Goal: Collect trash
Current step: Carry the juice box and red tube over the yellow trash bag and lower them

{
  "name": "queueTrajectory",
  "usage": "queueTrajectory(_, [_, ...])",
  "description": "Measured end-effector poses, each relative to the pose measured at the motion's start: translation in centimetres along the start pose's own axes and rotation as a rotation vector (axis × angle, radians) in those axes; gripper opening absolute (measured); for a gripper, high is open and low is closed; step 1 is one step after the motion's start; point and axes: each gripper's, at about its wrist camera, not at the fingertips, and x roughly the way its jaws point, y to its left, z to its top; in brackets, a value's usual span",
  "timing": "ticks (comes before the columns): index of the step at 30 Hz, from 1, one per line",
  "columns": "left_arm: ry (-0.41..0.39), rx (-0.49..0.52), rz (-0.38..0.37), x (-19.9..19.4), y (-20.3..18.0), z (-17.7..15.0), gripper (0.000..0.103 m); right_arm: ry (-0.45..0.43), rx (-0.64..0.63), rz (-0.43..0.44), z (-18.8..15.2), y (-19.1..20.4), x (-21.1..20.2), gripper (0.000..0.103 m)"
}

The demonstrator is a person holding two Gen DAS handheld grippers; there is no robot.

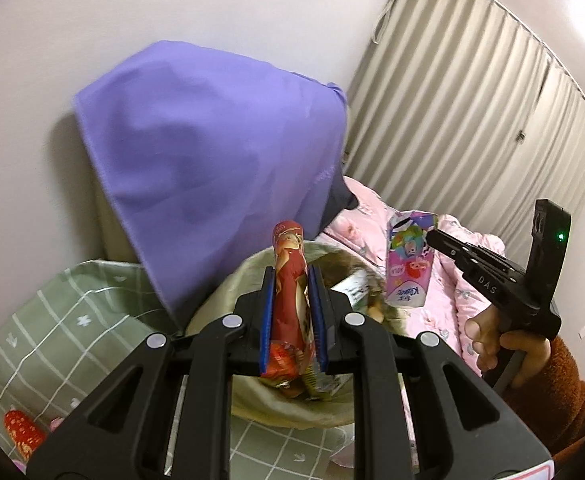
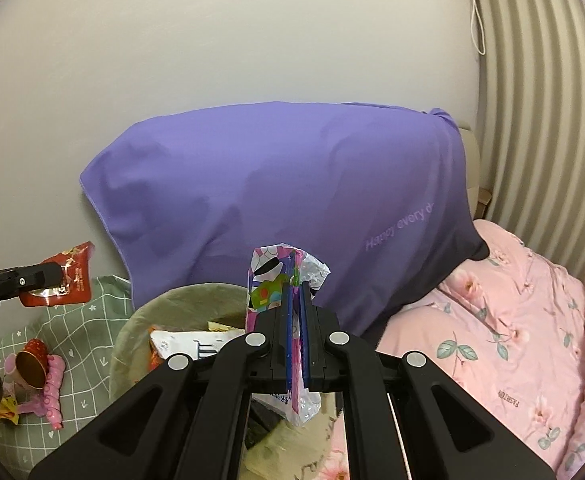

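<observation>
Two grippers converge on a trash bin (image 2: pixel 132 320) lined with a pale green bag, standing on a bed beside a purple cloth (image 2: pixel 276 200) draped against the wall. The left gripper (image 1: pixel 292 280) is clamped on a red snack wrapper (image 1: pixel 290 264), which stands upright between its blue pads just above the bin's near rim. The right gripper (image 2: pixel 297 320), held in a person's hand (image 1: pixel 504 348), has its jaws pressed nearly together on a pink and white printed packet (image 2: pixel 280 276), thin plastic pinched flat, and hangs over the bin's right side. Inside the bin lie a white packet (image 2: pixel 188 344) and other scraps. To the bin's left, on a green checked sheet (image 2: pixel 88 360), a red paper cup (image 2: pixel 32 360) lies tipped over beside a pink toy (image 2: pixel 54 384); to its right spreads a pink floral quilt (image 2: pixel 512 340).

The step in hand looks like dropping both pieces into the bin. To do it well, each gripper should sit squarely over the open mouth before letting go, since light wrappers flutter and may cling to the pads or catch on the bag's slack rim. Releasing one at a time, low over the opening, would keep both from sliding onto the bedding.
</observation>
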Motion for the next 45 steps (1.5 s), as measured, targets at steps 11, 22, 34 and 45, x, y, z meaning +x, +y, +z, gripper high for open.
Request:
queueTrajectory(11, [0.153, 0.125, -0.142, 7.6, -5.3, -1.0, 0.016, -0.015, 0.015, 0.002, -0.4, -0.8, -0.9, 0.005])
queueTrajectory(22, [0.332, 0.111, -0.001, 13.7, 0.2, -4.1, 0.014, 0.121, 0.0, 0.143, -3.7, 1.7, 3.9, 0.005])
queueTrajectory(34, [0.318, 0.058, 0.012, 13.1, 3.2, -3.7, 0.014, 0.214, 0.005, 0.177, -5.1, 3.1, 7.7, 0.005])
queueTrajectory(45, [0.271, 0.022, -0.048, 11.4, 3.1, -3.2, 0.032, 0.231, 0.017, 0.15, -6.3, 3.2, 5.9, 0.005])
